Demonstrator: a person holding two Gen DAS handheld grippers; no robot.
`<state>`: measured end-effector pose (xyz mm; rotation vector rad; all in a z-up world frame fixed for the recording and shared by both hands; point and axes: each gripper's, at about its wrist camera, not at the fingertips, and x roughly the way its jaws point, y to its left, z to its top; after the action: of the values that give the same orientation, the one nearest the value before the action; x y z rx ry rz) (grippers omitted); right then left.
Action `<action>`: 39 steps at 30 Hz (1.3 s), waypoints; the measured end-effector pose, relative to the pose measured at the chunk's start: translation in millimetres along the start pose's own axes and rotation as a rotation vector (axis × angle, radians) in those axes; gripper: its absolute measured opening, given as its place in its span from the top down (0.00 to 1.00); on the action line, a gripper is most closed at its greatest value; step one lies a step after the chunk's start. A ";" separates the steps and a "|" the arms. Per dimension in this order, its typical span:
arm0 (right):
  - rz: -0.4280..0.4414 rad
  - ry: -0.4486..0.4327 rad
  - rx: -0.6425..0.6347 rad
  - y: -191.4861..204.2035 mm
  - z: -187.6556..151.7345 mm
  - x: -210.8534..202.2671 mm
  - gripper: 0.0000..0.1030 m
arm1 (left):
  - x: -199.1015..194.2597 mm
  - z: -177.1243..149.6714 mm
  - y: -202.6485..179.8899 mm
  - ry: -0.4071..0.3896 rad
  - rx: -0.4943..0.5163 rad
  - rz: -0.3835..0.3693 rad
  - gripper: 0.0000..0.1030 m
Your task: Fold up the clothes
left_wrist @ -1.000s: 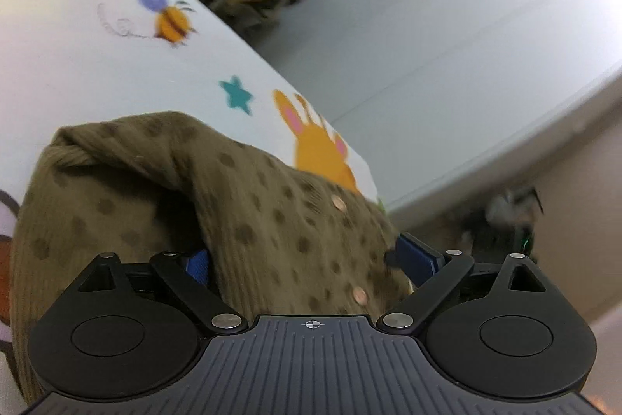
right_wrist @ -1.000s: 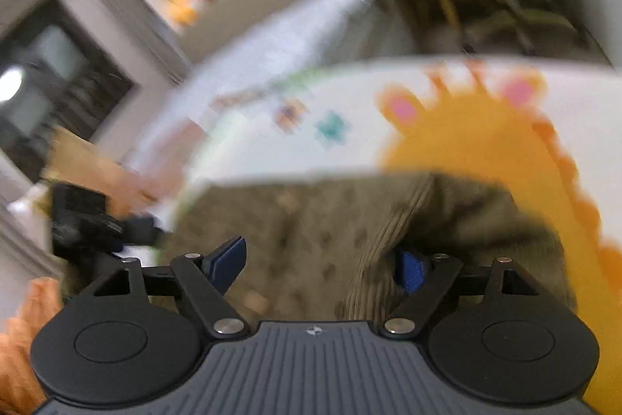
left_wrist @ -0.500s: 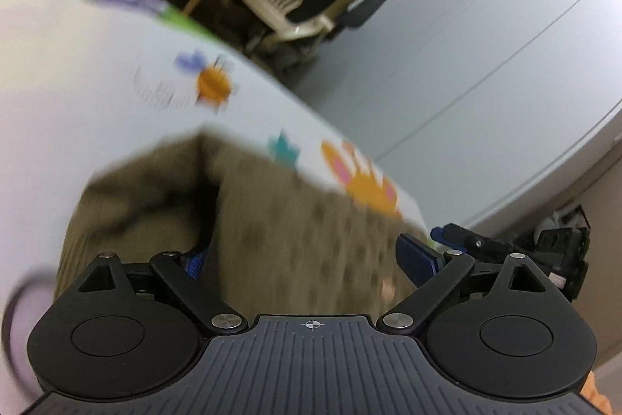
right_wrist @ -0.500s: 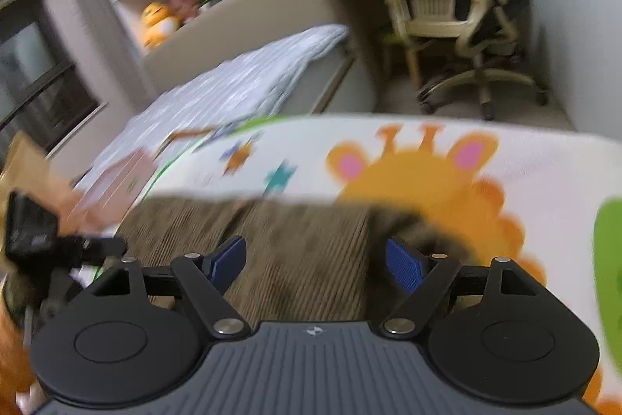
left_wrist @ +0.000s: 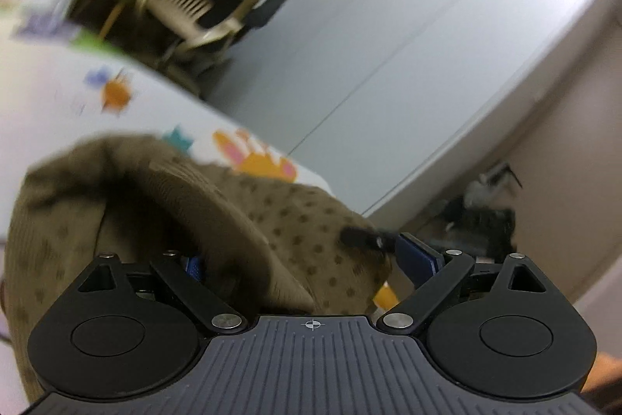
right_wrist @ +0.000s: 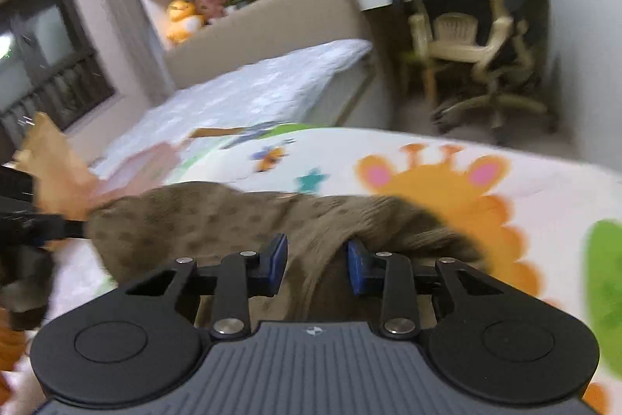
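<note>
Left gripper [left_wrist: 307,261]: fingers set wide apart, blue pads at either side of a raised fold of the olive dotted garment [left_wrist: 217,216]. Cloth bunched between the fingers, not pinched. Left pad [left_wrist: 193,266] half buried in the fold; right pad [left_wrist: 418,259] clear of the cloth edge. Gripper pitched low over the garment and rolled, so that the room appears tilted.

Right gripper [right_wrist: 317,265]: fingers drawn close, with a ridge of the same garment [right_wrist: 217,220] standing between the blue pads. Firm clamping on the ridge not confirmable; narrow gap visible, cloth blurred. Gripper held nearly level, pointing across the garment toward the far side of the room.

Garment spread and rumpled on a white printed sheet [right_wrist: 552,189] covering the surface. Print: orange animal face [right_wrist: 435,189] just beyond the cloth, teal star [right_wrist: 313,179], bee [right_wrist: 270,154], green patch at the right edge. Same print seen from the left wrist, with the bee [left_wrist: 114,92] well beyond the fold.

Beyond the surface: bed with pale quilt [right_wrist: 248,96], headboard ledge carrying plush toys [right_wrist: 184,20], dark window at left, beige swivel chair [right_wrist: 470,45] at a desk. Left wrist view: grey wall panels [left_wrist: 408,37], chair blurred at top.
</note>
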<state>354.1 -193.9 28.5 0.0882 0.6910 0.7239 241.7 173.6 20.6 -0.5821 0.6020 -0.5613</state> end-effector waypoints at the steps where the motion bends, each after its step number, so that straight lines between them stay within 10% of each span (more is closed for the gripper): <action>1: -0.049 0.004 -0.017 -3.1 -3.3 -0.8 0.69 | -1.6 -0.9 -3.5 0.006 0.025 0.029 0.08; 7: -0.186 0.018 -0.055 -10.2 -33.7 -10.7 0.64 | -16.3 -14.7 -0.7 0.031 0.052 0.211 0.07; 16: -0.091 0.000 -0.398 64.9 -61.0 -12.5 0.41 | -42.2 12.8 -27.8 -0.168 0.123 0.178 0.06; 23: -0.176 0.078 -0.348 32.6 -75.0 13.9 0.31 | 31.3 -28.1 10.0 0.086 -0.061 0.130 0.06; 28: -0.364 0.072 -0.408 18.7 -70.4 7.6 0.30 | 34.5 -51.6 7.9 0.089 -0.017 0.129 0.05; 39: -0.045 -0.125 -0.150 37.1 -18.2 6.8 0.00 | 23.6 -7.6 -4.2 -0.102 0.016 0.121 0.03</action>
<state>325.1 -164.4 21.9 -0.0190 0.5163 0.7186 251.7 153.2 9.7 -0.5515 0.5315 -0.4194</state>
